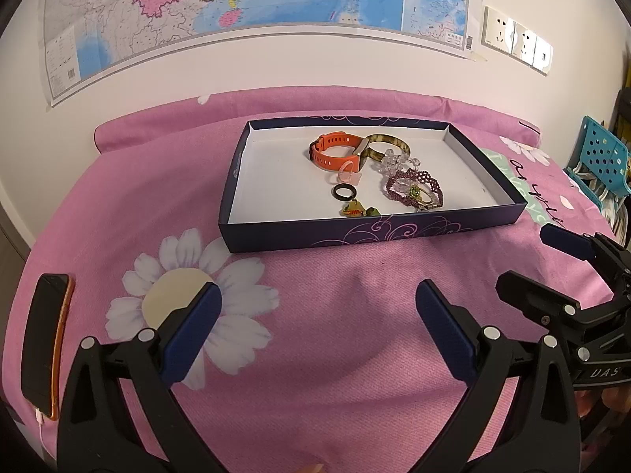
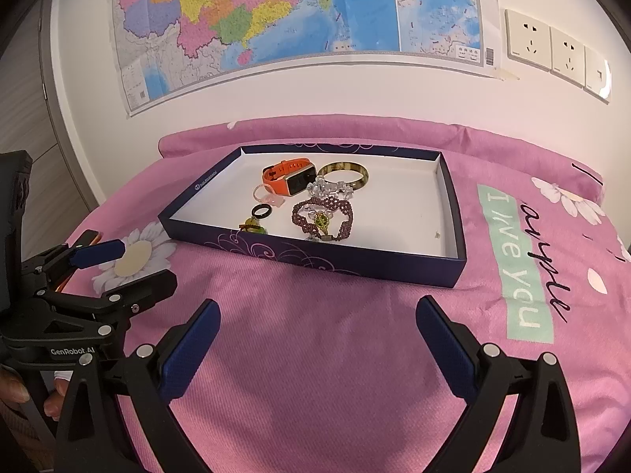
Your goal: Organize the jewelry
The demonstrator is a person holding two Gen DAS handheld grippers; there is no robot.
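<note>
Left wrist: both grippers level, jaws spread, short of box (image 1: 378, 232).

Pink sheet (image 1: 315, 354) with white daisies; purple box (image 1: 394, 232), swirl-printed, white inside. Orange watch (image 1: 335, 153) at its 12 o'clock, mottled green bangle (image 2: 343, 175), black ring (image 1: 345, 192), maroon bracelet (image 2: 321, 216).

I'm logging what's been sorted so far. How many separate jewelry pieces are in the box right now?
7 that I can tell apart, all in the box: orange watch, bangle, clear bead bracelet, purple beaded bracelet, pink ring, black ring, green charm. Overlaps may hide more.
</note>
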